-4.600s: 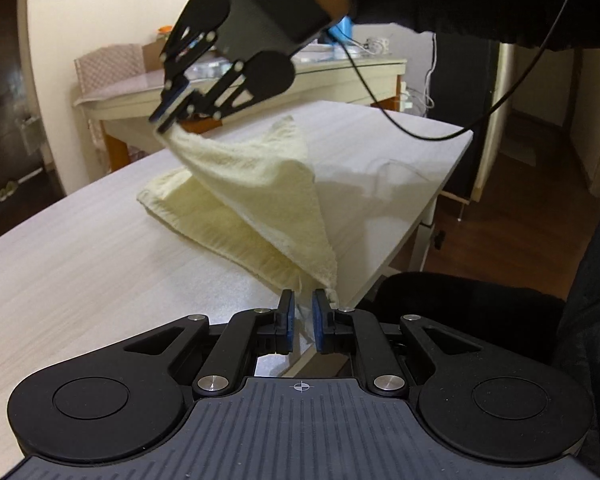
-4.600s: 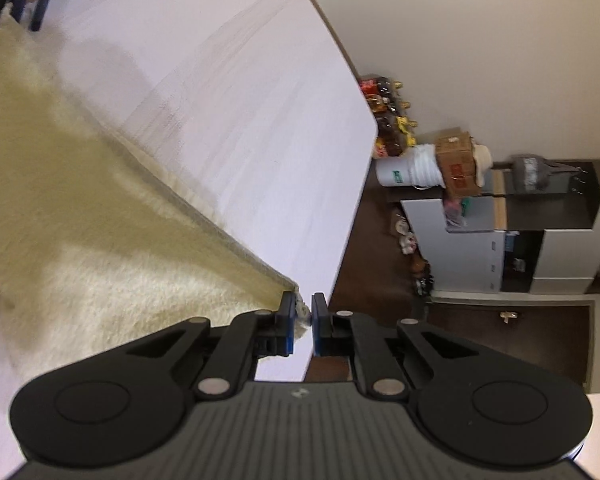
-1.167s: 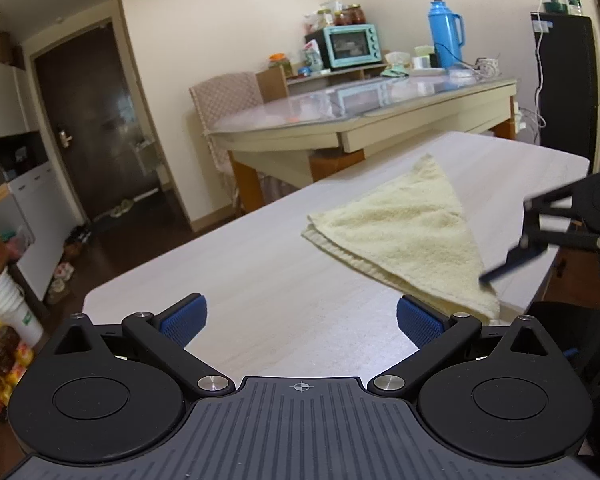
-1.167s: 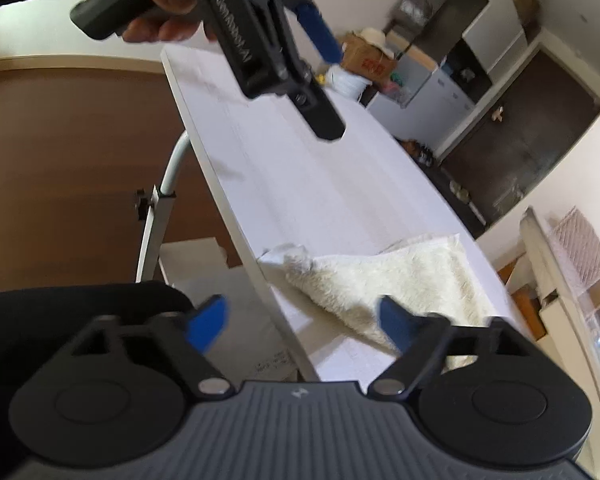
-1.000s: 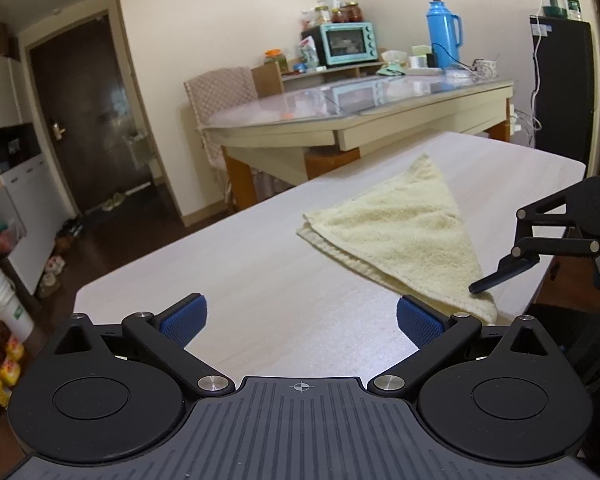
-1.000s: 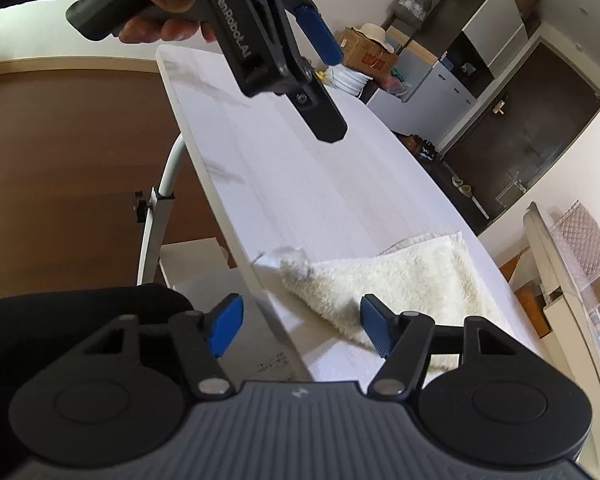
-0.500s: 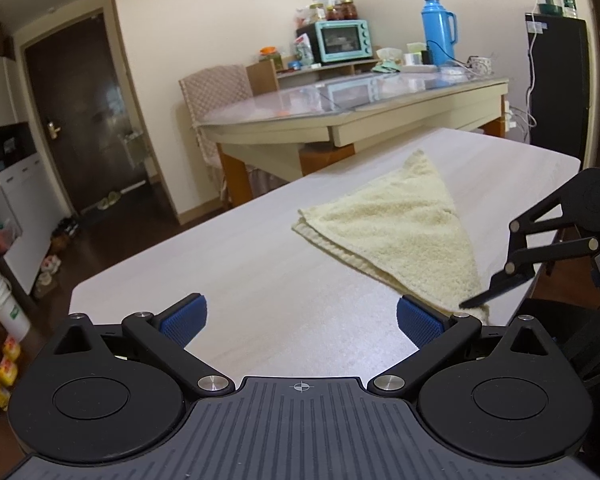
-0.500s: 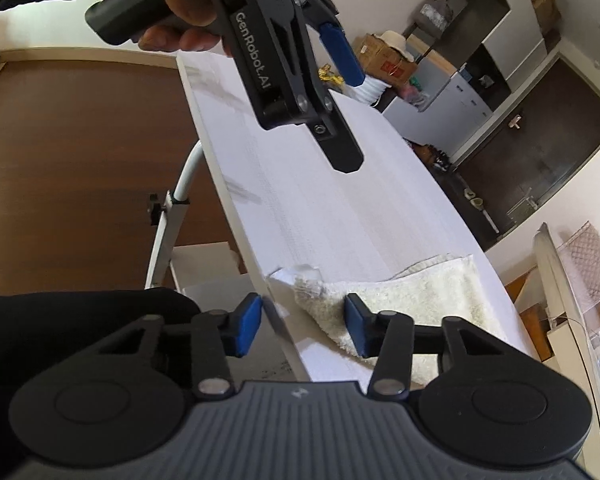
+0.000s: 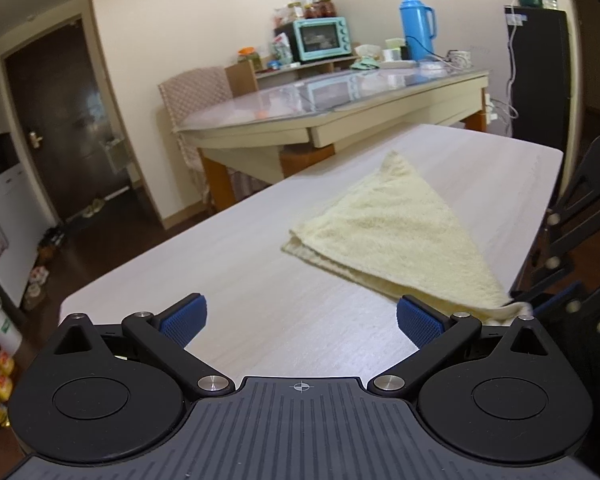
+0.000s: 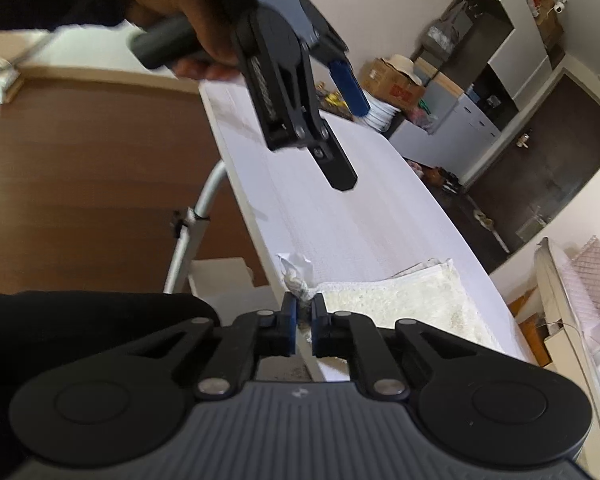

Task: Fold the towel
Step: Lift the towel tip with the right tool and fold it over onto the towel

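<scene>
While the left gripper (image 9: 300, 320) hangs released, the right gripper (image 10: 304, 320) grasps the triangular towel's (image 9: 396, 224) bench-edge (image 9: 540, 216) corner, its long axis running away from that edge.

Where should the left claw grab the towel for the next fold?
Probably the towel's far pointed corner, entering from the table's left side with one finger slid under the tip. The towel lies flat in a triangle; the right claw already pinches the near corner at the table edge, and the left claw is open.
</scene>
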Demonstrator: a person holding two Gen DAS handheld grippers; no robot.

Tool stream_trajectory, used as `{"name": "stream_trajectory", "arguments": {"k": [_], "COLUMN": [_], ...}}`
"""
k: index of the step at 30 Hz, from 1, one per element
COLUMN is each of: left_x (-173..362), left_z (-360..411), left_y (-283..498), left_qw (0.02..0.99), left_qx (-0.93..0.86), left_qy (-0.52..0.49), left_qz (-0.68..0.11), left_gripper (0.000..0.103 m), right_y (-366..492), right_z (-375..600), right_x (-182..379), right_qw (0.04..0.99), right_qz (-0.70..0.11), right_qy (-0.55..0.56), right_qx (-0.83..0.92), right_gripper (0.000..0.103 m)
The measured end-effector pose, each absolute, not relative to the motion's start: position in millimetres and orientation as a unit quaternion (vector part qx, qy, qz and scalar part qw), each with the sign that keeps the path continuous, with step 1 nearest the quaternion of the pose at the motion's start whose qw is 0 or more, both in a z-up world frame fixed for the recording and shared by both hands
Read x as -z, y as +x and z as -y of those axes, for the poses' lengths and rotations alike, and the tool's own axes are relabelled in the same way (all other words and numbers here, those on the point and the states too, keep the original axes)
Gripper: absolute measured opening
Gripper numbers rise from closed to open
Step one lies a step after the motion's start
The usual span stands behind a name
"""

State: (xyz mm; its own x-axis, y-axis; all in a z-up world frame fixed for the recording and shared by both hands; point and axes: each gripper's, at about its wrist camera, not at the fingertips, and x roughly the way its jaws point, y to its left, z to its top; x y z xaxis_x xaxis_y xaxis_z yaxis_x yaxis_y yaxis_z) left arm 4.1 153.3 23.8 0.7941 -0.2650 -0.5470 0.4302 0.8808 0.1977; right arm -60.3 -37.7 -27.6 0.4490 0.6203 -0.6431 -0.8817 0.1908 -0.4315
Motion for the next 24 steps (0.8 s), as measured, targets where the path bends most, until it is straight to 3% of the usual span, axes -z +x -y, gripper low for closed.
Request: {"name": "stream_trajectory", "arguments": {"k": [13,24], "left_x": [-0.4,24.7], "left_z": [-135.1,-131.1], "left_y": [105.6,118.7], "left_qw": [0.918,0.895], "left_qx": [0.217,0.207], "left_qy": [0.144,0.205], "left_qz": [-0.299,-0.339], "left_gripper": [0.103,0.103], "right_y": [-75.1,-73.7], "right_z": [94.3,104.6], "right_x": [-0.5,-7.3], "right_qw": [0.715,0.712], "right_qz": [-0.175,-0.175], "right_qy": [-0.361,-0.321], "right_qx": [-0.573,-0.599], "right_gripper": [0.008,0.008]}}
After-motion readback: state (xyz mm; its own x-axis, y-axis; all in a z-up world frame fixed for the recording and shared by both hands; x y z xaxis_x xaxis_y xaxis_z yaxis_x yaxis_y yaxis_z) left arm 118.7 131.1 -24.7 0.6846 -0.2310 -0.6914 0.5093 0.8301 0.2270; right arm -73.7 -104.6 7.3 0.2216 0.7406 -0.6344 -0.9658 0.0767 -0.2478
